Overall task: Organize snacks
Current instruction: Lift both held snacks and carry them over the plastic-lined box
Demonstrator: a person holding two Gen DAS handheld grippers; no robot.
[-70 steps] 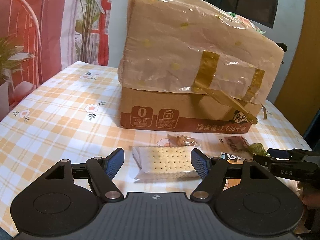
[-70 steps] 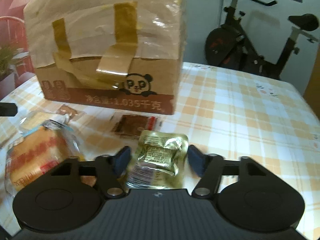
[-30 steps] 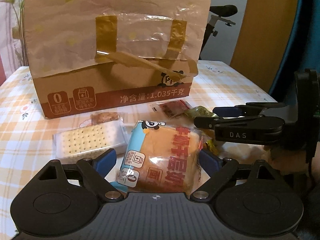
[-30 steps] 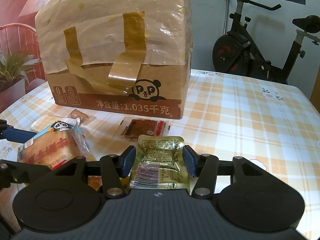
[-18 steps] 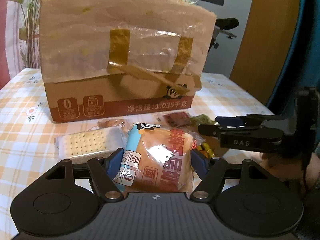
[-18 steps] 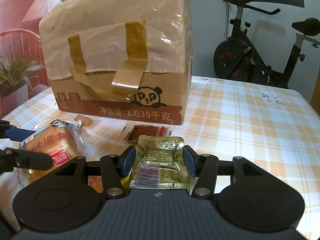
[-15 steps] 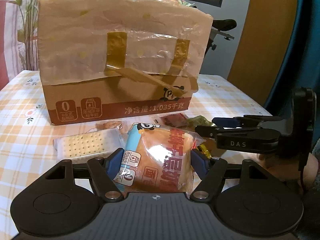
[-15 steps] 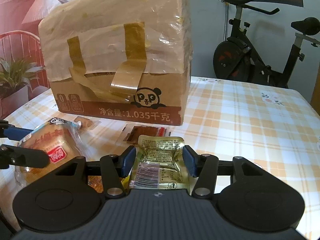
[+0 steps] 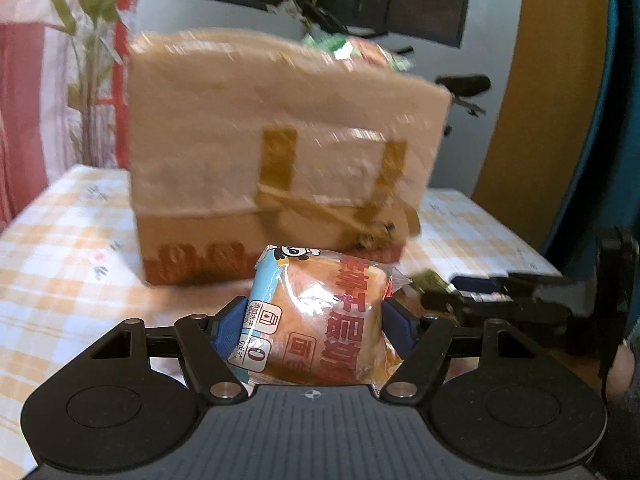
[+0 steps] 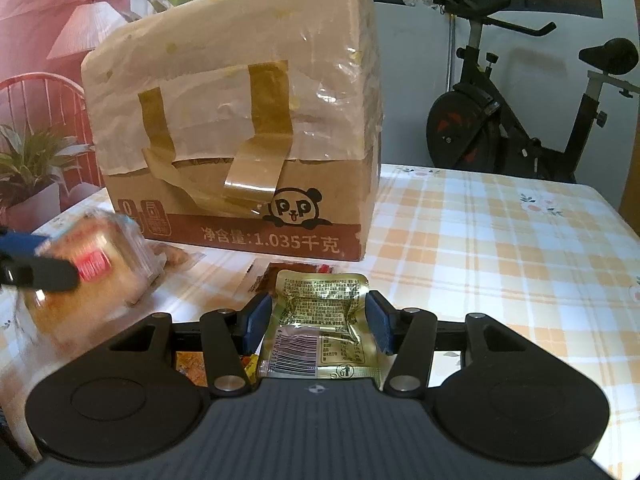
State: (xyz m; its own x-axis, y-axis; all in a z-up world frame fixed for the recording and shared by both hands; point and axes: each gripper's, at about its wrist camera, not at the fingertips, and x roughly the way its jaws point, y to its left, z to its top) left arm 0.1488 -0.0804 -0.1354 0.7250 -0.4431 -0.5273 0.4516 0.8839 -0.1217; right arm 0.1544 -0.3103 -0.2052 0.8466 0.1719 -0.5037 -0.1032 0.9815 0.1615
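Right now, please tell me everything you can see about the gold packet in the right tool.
The gold packet is a flat, shiny foil pouch, creased, showing small print, a barcode and a clear strip at its near end. It is held between the blue pads of the right tool, above the checked tablecloth, in front of the cardboard box.

Your left wrist view is smeared by motion: the cardboard box (image 9: 280, 160) and its print are unreadable. Your right wrist view is sharp, except the blurred bread packet (image 10: 96, 264). Warm, dim indoor light; glare on the box's plastic wrap. Fisheye bends the edges.
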